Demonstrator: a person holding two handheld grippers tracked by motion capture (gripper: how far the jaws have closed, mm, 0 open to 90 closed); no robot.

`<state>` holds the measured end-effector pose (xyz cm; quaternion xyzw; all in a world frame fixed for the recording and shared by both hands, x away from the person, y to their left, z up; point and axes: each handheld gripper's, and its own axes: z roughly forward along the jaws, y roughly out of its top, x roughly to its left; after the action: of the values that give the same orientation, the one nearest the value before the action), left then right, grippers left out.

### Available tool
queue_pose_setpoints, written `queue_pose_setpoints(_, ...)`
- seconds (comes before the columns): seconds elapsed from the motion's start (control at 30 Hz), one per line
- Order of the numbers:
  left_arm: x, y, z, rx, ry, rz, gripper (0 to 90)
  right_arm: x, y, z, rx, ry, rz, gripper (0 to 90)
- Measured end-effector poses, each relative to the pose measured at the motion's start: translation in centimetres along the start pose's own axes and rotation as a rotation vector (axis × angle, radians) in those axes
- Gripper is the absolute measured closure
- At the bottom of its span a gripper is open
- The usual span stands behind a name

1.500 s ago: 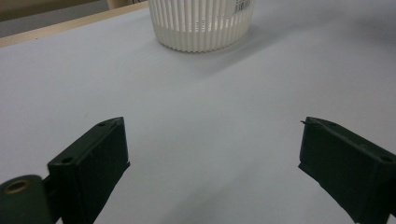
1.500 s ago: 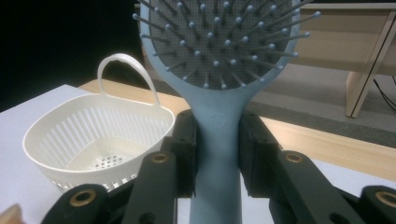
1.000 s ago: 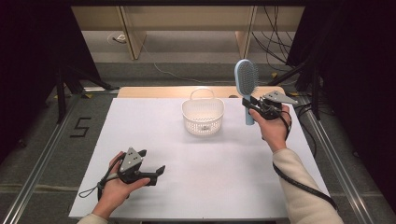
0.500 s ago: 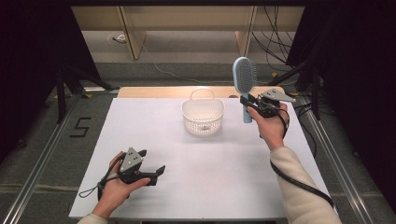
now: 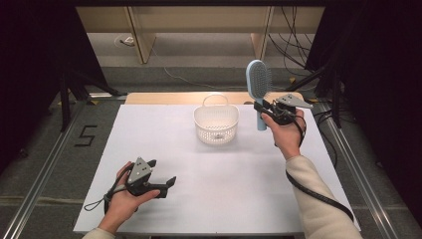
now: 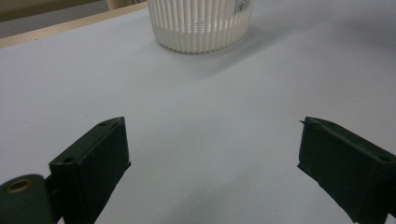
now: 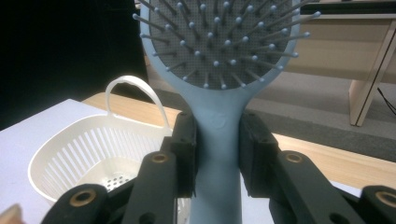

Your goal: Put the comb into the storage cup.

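A light blue hairbrush (image 5: 259,85) stands upright above the table's far right, bristle head up. My right gripper (image 5: 262,109) is shut on its handle; in the right gripper view both pads press the handle of the hairbrush (image 7: 219,140) just below the head. A white slatted basket (image 5: 216,123) with a loop handle sits at the far middle of the table, just left of the brush, and appears as the basket (image 7: 100,149) beside my right jaws. My left gripper (image 5: 161,177) rests at the near left, open, nothing between its jaws, pointing toward the basket (image 6: 201,23).
The white tabletop (image 5: 224,174) spans most of the high view, with a wooden strip (image 5: 164,97) along its far edge. Metal rails (image 5: 47,164) run down both sides. Cables (image 5: 298,35) trail on the floor beyond the table's far right.
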<state>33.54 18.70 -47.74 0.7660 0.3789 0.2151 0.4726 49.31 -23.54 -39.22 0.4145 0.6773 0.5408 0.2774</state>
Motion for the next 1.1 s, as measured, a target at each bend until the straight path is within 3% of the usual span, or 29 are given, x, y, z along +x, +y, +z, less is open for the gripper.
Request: queue_pose_setpoints(1.1,0.01,0.02,0.00,-0.003,-0.001,0.000,8.1,0.92,0.75,0.88,-0.019,0.012,0.003,70.6)
